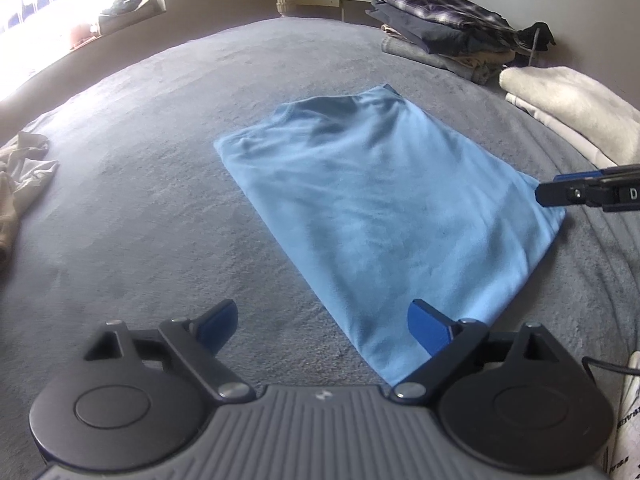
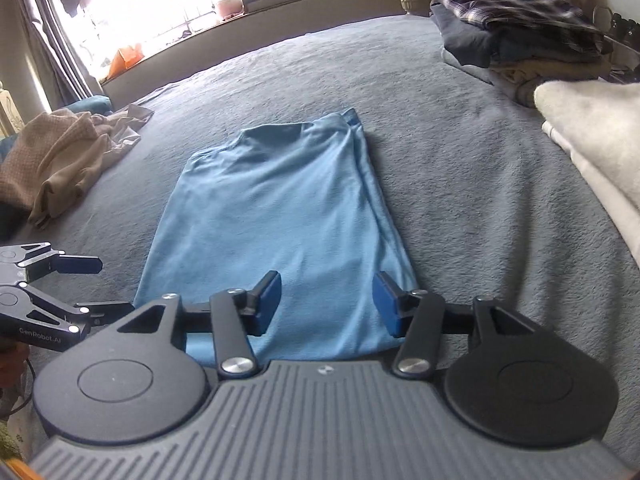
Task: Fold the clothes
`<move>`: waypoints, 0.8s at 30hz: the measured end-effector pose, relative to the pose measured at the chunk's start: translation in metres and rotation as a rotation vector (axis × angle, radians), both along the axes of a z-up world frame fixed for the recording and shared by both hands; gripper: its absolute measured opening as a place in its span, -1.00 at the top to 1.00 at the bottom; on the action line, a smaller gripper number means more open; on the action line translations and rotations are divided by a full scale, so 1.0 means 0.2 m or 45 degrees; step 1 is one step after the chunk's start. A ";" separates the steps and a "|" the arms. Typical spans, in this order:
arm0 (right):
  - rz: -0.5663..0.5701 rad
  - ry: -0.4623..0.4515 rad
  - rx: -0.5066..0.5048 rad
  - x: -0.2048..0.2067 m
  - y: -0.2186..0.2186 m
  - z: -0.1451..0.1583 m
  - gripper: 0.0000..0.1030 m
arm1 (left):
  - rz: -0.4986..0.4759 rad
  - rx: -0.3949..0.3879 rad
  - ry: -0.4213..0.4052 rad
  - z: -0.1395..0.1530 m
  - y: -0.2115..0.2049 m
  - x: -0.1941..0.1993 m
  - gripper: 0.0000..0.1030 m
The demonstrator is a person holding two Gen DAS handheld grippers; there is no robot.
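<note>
Both pairs of jaws are held spread and empty over a bed, nothing pinched between the blue pads. In the right wrist view the right gripper (image 2: 326,304) is seen low in the frame, its two pads parted above the near hem of a light blue garment (image 2: 276,216); whether the pads rest on the cloth cannot be told. In the left wrist view the left gripper (image 1: 322,328) is opened wider still, one pad over the bare grey blanket (image 1: 140,160) at lower left, the other over the garment's near corner at lower centre.

The garment is laid flat as a long folded panel. Its long axis is run straight up the frame from the right gripper's jaws, and slantwise from lower centre to upper centre in the left wrist view. The near short edge is therefore the edge closest to both hands; the right gripper is judged the better centred on it, the left set off at the corner. The next fold is judged to depend on that near edge being taken at two points and carried away along the long axis.

Further out, crumpled beige clothes (image 2: 60,160) are seen at middle left, a white folded pile (image 2: 592,140) at middle right, and a stack topped by a plaid shirt (image 2: 512,12) at upper right.
</note>
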State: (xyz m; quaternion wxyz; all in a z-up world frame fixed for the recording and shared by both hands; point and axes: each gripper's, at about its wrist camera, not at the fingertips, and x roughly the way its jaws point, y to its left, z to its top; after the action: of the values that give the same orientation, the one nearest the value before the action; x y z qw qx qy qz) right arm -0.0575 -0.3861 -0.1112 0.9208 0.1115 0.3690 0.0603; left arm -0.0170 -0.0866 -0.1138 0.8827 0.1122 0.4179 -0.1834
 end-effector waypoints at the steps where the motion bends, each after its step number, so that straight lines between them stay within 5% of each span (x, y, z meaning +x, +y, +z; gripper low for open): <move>1: -0.002 0.001 0.002 0.00 0.00 0.00 -0.02 | 0.001 0.001 -0.002 0.00 0.00 0.00 -0.82; 24: -0.042 0.012 0.020 0.00 0.02 -0.02 -0.09 | 0.091 -0.223 -0.024 0.11 0.06 0.01 -0.99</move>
State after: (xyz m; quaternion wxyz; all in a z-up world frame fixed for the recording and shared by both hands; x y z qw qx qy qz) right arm -0.0579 -0.3820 -0.1158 0.9191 0.1249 0.3708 0.0476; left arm -0.0158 -0.0738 -0.0913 0.8990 0.0212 0.3957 -0.1865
